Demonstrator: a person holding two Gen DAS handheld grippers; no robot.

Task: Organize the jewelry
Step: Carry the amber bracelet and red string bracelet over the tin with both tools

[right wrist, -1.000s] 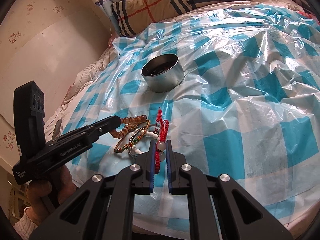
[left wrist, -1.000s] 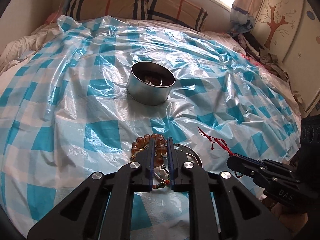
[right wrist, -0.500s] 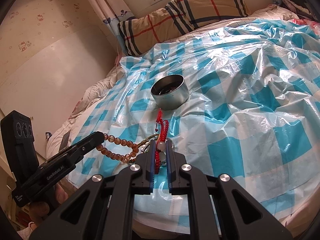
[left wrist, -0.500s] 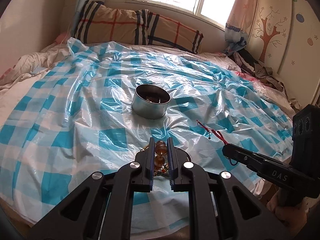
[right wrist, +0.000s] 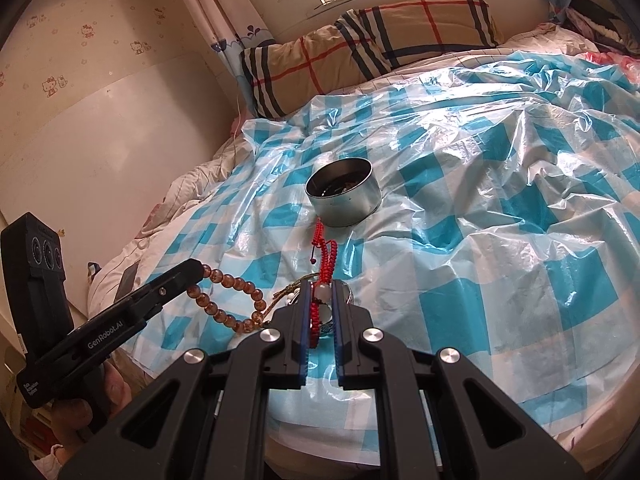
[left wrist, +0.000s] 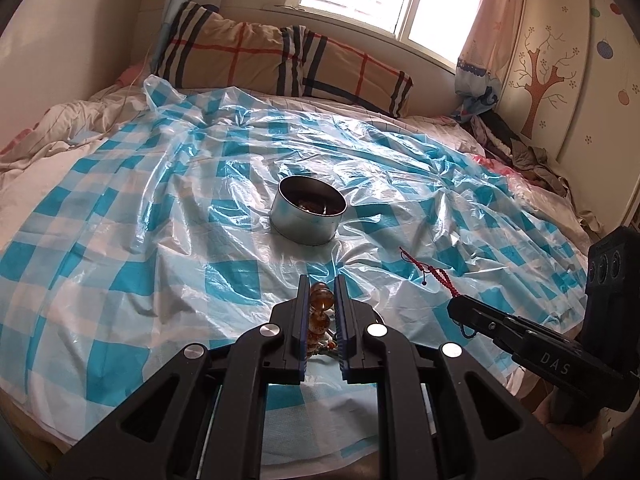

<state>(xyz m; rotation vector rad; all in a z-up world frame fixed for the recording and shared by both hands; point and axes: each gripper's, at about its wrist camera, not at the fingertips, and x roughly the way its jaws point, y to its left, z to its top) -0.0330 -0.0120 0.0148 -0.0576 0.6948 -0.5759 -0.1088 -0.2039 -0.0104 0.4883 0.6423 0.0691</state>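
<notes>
My left gripper (left wrist: 321,280) is shut on an amber bead bracelet (left wrist: 320,304). In the right wrist view those beads (right wrist: 228,296) hang in a loop from the left gripper (right wrist: 196,268). A red braided cord bracelet (right wrist: 326,256) is pinched in my right gripper (right wrist: 322,284), which is shut. From the left wrist view the red cord (left wrist: 432,276) trails out of the right gripper (left wrist: 454,306). A round metal tin (left wrist: 308,216) (right wrist: 344,196) with dark jewelry inside stands beyond both grippers. An olive cord bracelet with white beads (right wrist: 288,292) lies just under the fingers.
A blue and white checked plastic sheet (left wrist: 160,240) covers the bed. Plaid pillows (left wrist: 280,56) lean at the head under a window. A clothes heap (left wrist: 520,152) lies by the wardrobe on the right. A hand (right wrist: 80,408) grips the left tool.
Both grippers rose and drew back from the sheet, each staying shut. The bead bracelet and the red cord came up off the bed with them, and the tin looks farther away.
</notes>
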